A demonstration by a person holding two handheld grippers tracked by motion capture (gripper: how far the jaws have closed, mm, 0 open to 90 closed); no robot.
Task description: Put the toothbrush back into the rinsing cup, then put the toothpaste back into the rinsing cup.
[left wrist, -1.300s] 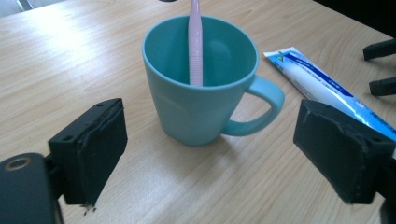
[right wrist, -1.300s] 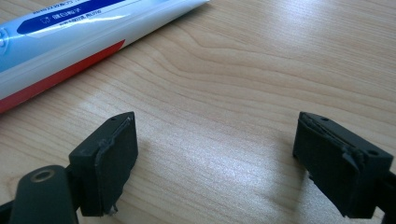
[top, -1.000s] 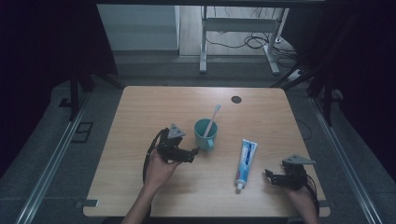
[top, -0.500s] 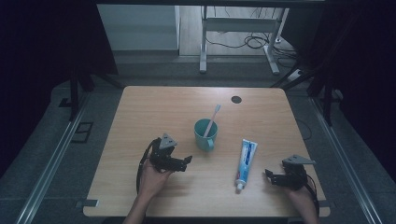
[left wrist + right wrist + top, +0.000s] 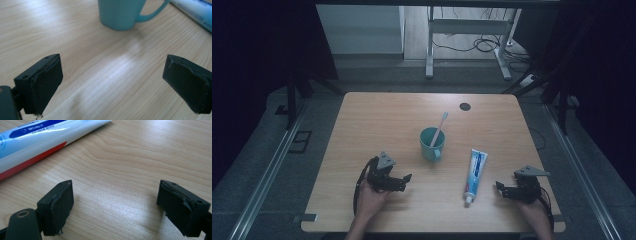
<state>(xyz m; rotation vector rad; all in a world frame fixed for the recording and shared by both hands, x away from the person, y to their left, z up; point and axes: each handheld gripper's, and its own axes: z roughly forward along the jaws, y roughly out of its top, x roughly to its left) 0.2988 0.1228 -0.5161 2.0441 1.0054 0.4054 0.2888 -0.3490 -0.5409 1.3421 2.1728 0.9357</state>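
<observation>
Cup (image 5: 431, 144) with a toothbrush (image 5: 439, 127) stands mid-counter (image 5: 377, 120) from above, tube (image 5: 474, 169) just right of it; left tool (image 5: 401, 181) and right tool (image 5: 502, 189) lie apart near the front edge. Left gripper view: jaws wide (nothing between), cup (image 5: 120, 13) ahead. Right gripper view: jaws wide, empty, tube (image 5: 42, 137) beyond.
</observation>
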